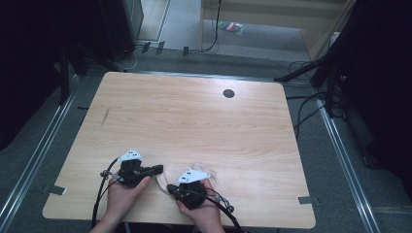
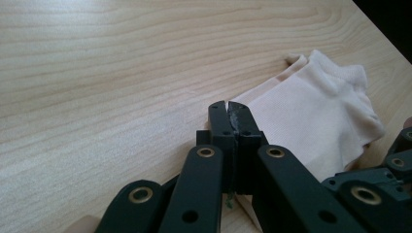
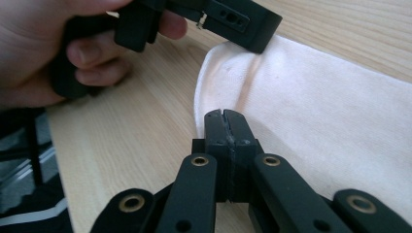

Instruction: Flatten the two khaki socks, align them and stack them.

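Left gripper [image 2: 227, 108] clamped on sock [image 2: 311, 121] edge; right gripper [image 3: 225, 115] pinching opposite edge, jaws together. Gripped at both ends, likely for spreading flat on table [image 1: 194, 121].

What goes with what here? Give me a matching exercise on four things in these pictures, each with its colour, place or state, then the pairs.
Things:
1. sock
2. round spot
3. table
4. left gripper

Descriptions:
A. light wood grain
B. jaws closed, tips at the sock's edge
C. dark, near the table's far edge
D. cream, lying on the table

Pairs: 1-D, 2-C, 3-A, 4-B
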Available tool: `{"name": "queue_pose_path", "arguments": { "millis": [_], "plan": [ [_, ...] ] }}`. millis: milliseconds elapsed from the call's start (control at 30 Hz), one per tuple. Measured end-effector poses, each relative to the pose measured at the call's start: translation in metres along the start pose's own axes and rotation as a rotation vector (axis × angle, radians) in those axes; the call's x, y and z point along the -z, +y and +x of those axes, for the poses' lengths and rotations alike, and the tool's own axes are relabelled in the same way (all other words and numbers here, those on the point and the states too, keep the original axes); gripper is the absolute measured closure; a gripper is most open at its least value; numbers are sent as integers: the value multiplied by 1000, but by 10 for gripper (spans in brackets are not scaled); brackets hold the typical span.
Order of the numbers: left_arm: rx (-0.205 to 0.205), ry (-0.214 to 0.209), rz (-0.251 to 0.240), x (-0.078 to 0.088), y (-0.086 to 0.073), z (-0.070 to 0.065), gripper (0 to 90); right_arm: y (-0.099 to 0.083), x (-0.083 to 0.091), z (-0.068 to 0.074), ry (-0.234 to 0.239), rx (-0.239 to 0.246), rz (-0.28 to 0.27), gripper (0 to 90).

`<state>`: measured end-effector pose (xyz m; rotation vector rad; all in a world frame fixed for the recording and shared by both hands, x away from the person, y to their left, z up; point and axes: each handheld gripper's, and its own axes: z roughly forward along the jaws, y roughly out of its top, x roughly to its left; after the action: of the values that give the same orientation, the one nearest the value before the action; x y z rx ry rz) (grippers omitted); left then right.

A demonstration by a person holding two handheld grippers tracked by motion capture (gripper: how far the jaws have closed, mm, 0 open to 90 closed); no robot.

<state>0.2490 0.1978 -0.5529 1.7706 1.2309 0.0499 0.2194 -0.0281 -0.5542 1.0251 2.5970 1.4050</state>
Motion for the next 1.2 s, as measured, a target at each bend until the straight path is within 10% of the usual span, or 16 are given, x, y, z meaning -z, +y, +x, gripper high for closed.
{"name": "queue_pose_path", "arguments": {
  "millis": [133,267,467,867,1200],
  "plan": [
    [17,-39,-78,12,-1,5,740,6,20,-10,29,-58,-72,842],
    [16,-55,-122,27,-1,6,758,5,63,-42,-128,-95,-149,836],
    [-10,-24,-112,33,-7,6,769,-4,90,-72,-235,-186,-148,830],
    [-6,-30,-37,24,-13,-3,682,-9,88,-84,-215,-295,-55,566],
    [-15,-17,-16,27,-12,-4,900,-11,85,-81,-178,-290,-19,877]
  ]
}}
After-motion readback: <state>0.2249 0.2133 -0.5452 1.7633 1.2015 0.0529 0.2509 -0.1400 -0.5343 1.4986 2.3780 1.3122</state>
